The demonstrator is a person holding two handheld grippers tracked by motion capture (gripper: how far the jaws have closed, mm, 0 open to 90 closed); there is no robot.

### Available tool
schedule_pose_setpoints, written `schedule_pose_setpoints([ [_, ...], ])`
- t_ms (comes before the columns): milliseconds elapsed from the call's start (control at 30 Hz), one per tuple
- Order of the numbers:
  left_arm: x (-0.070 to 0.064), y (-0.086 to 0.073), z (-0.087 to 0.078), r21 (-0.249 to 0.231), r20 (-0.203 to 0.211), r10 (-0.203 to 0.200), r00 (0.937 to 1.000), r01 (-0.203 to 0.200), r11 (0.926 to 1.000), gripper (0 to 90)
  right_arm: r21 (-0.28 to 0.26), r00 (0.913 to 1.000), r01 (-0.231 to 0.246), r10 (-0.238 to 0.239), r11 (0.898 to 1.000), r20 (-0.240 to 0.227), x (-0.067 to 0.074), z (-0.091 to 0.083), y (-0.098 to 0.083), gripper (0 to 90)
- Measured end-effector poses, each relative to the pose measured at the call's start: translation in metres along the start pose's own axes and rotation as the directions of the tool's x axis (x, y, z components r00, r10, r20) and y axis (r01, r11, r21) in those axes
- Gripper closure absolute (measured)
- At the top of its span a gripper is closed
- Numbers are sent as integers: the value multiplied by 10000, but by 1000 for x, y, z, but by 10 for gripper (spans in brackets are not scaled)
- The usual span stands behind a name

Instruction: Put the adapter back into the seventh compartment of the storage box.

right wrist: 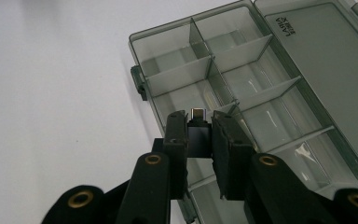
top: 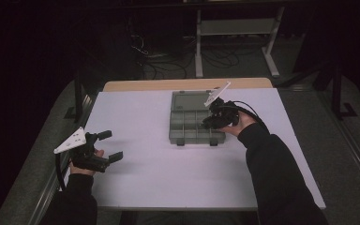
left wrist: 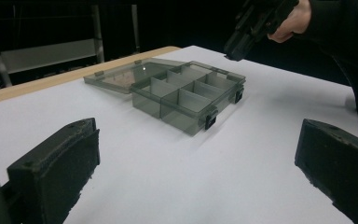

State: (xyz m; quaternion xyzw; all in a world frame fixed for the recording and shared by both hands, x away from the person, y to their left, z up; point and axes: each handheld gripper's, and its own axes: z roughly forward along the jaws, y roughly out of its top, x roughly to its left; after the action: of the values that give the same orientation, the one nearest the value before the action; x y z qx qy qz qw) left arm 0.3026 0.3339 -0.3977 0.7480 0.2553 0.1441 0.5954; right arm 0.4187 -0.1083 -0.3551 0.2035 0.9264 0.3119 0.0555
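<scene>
A grey see-through organizer box (top: 191, 126) lies open on the white table, its lid (top: 187, 99) folded flat behind it; I also see the box (left wrist: 191, 93) (right wrist: 242, 88) from both grippers. My right gripper (top: 212, 123) (right wrist: 199, 133) hovers over the box's right side, shut on a small black adapter (right wrist: 198, 135) with a metal plug tip pointing out from between the pads. From the left gripper view, the right gripper (left wrist: 249, 32) hangs above the far edge of the box. My left gripper (top: 108, 146) (left wrist: 196, 172) rests at the table's left, open and holding nothing.
The white table top (top: 168, 173) sits on a wooden board whose far edge (top: 187, 84) shows behind the box. Beyond it stand a metal frame (top: 234, 33) and loose cables on a dark floor.
</scene>
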Motion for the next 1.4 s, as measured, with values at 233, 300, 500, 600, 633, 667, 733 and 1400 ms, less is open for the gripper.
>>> schedule_pose_setpoints([
  [233, 0, 0, 0, -38, 42, 14, 10000, -14, 10000, 0, 242, 9999, -78, 80, 9997, -98, -5, 15, 1, 747],
  [300, 0, 0, 0, -59, 43, 22, 10000, -21, 10000, 0, 257, 9999, -92, 94, 9996, -106, -7, 17, 0, 747],
  [500, 0, 0, -1, -59, 50, 26, 10000, -25, 10000, 0, 384, 9997, -191, 197, 9991, -152, -12, 24, -1, 746],
  [600, 0, 0, 0, -37, 58, 14, 10000, -14, 10000, 0, 406, 9996, -237, 243, 9989, -154, -13, 26, -1, 747],
  [633, 0, 0, 0, -34, 68, 20, 10000, -20, 10000, 0, 444, 9996, -249, 256, 9987, -146, -14, 27, -1, 746],
  [667, 0, 0, 0, -31, 74, 26, 10000, -26, 10000, 0, 479, 9995, -272, 279, 9985, -140, -14, 28, -2, 746],
  [733, 0, 0, 0, -27, 77, 35, 10000, -35, 10000, 0, 578, 9996, -260, 267, 9980, -121, -15, 31, -2, 746],
  [1400, 0, 0, 0, 18, 66, 20, 10000, -20, 10000, 0, 1220, 9986, -503, 516, 9913, -75, -22, 46, -7, 746],
])
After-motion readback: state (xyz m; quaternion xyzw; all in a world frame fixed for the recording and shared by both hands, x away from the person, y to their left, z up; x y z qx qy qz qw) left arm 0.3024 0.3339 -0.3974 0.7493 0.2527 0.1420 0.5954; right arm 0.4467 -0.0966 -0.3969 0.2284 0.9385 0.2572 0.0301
